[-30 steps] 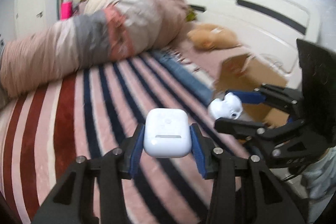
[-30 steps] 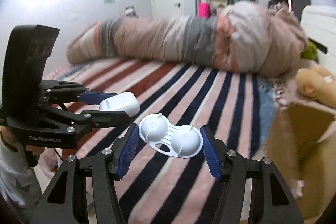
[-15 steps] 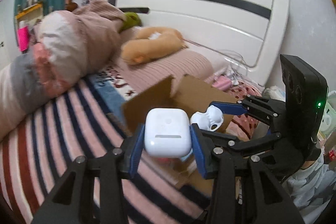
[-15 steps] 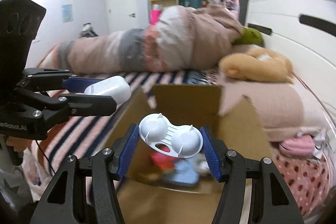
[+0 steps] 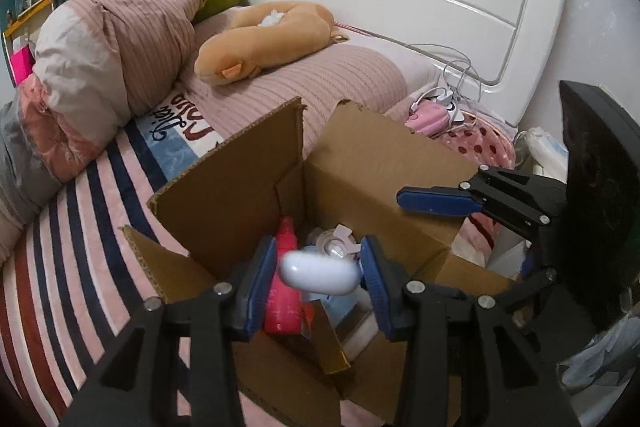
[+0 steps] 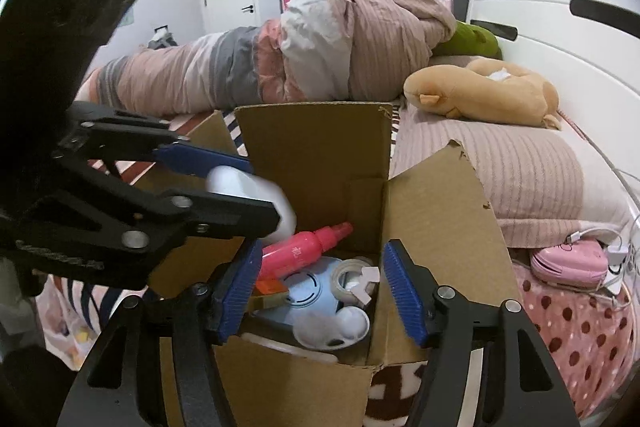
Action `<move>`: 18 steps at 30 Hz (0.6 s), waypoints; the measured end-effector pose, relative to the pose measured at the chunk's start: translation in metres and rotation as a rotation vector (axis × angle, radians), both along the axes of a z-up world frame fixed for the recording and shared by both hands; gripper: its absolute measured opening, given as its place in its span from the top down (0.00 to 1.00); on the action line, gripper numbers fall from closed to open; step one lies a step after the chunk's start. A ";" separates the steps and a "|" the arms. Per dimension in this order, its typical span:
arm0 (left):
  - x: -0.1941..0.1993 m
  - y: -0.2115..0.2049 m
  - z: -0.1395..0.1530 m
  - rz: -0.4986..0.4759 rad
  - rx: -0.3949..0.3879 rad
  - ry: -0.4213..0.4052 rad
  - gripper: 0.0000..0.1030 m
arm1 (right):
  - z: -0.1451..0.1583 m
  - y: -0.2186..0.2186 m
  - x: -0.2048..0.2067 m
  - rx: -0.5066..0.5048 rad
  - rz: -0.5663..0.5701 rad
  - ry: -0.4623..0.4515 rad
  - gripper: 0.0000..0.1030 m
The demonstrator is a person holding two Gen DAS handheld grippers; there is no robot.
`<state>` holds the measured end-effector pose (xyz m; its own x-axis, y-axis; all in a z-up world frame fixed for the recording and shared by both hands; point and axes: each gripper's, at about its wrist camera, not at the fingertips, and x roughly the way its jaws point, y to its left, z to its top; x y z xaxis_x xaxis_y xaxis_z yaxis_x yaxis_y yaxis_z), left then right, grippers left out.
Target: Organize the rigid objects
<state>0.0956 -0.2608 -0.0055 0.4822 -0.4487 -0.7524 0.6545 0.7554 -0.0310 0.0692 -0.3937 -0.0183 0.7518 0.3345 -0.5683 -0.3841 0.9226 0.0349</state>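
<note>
- Over the open brown cardboard box (image 5: pixel 384 163) on the striped bed, the left tool (image 5: pixel 318 277) has its blue-padded fingers apart, and the white rounded plastic earbud case (image 5: pixel 318 273) sits blurred between them; whether the pads touch it cannot be told.
- In the right wrist view the same case (image 6: pixel 250 197) shows above the box's inside, beside the left tool (image 6: pixel 224 183).
- The right tool (image 6: pixel 320 295) hangs over the box with its fingers wide apart and nothing between them.
- Inside the box lie a pink plastic spray bottle (image 6: pixel 304 251) with small unreadable print, a roll of clear tape (image 6: pixel 352 277), a pale blue round object (image 6: pixel 306 291) and a white two-domed plastic piece (image 6: pixel 332 325).
- On the bedding beside the box, a blue-and-white cloth (image 5: pixel 180 119) bears cursive writing, too skewed to read.
- A tan plush toy (image 5: pixel 264 35) rests on the pink ribbed pillow (image 5: pixel 340 83).
</note>
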 end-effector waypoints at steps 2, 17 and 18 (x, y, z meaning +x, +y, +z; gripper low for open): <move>0.000 0.000 0.000 -0.004 -0.006 0.005 0.61 | -0.001 0.001 -0.001 -0.011 0.007 -0.003 0.40; -0.042 0.058 0.039 0.205 -0.076 -0.179 0.15 | 0.019 0.008 -0.015 0.017 0.083 -0.039 0.18; -0.046 0.064 0.043 0.238 -0.079 -0.201 0.14 | 0.023 0.010 -0.018 0.021 0.097 -0.060 0.13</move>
